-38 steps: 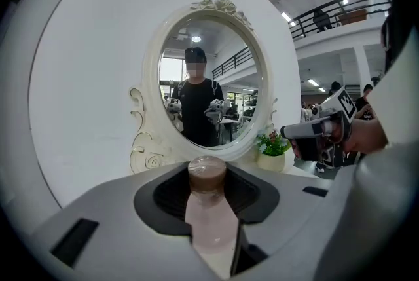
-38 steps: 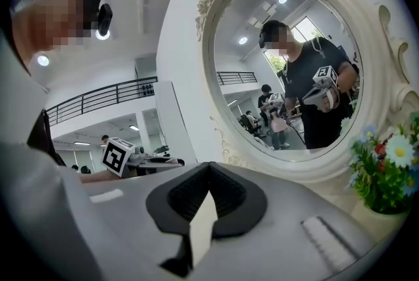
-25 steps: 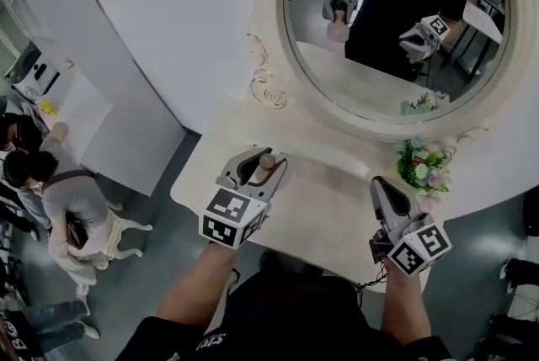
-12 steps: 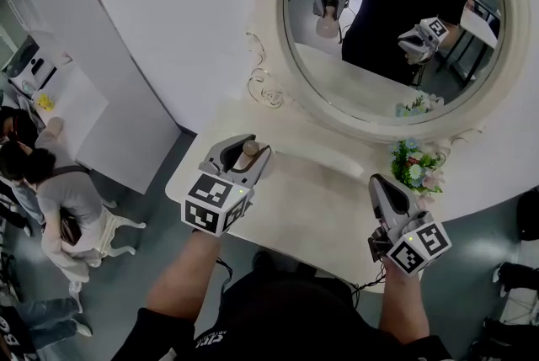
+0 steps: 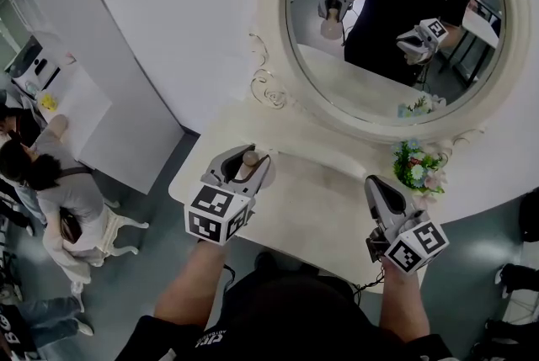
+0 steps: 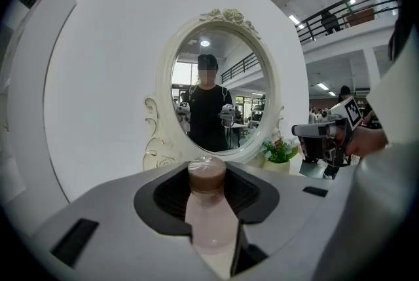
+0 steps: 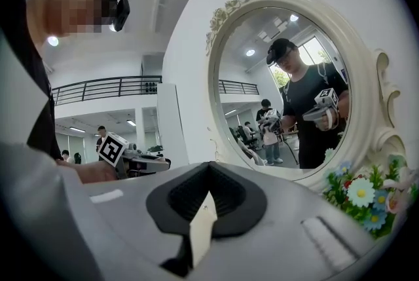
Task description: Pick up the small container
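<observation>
Pinching the small container (image 6: pixel 208 214), the left gripper (image 5: pixel 249 161) is holding it apparently clear of the table (image 5: pixel 320 208); pick-up is finishing. Right gripper (image 5: pixel 376 187) is idling, jaws pressed together, empty. Next: steady grip.

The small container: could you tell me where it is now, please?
In the head view, the small container sits clamped in the left gripper, over the white table's left side, before the oval mirror.
</observation>
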The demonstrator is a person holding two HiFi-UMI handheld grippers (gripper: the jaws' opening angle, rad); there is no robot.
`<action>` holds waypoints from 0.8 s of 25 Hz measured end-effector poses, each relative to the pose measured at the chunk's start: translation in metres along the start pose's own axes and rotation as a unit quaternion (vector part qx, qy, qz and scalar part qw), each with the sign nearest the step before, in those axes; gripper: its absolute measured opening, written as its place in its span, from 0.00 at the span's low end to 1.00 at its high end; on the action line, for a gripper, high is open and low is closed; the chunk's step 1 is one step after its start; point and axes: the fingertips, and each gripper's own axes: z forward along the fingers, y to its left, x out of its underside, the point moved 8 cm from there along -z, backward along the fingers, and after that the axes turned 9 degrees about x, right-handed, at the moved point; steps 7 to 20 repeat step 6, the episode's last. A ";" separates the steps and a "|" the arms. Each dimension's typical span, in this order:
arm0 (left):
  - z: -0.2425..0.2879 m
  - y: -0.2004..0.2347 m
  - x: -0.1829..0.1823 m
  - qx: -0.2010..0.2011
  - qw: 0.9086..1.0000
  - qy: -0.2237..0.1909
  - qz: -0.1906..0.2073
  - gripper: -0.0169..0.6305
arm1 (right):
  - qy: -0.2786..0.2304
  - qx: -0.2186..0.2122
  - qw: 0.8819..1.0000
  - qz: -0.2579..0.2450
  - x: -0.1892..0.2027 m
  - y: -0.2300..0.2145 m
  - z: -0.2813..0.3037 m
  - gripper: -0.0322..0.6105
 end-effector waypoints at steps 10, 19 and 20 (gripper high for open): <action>0.002 -0.002 -0.002 0.003 1.000 0.004 0.009 0.24 | -0.001 -0.005 1.000 -0.001 -0.002 0.001 0.002 0.06; 0.002 -0.002 -0.002 0.003 1.000 0.004 0.009 0.24 | -0.001 -0.005 1.000 -0.001 -0.002 0.001 0.002 0.06; 0.002 -0.002 -0.002 0.003 1.000 0.004 0.009 0.24 | -0.001 -0.005 1.000 -0.001 -0.002 0.001 0.002 0.06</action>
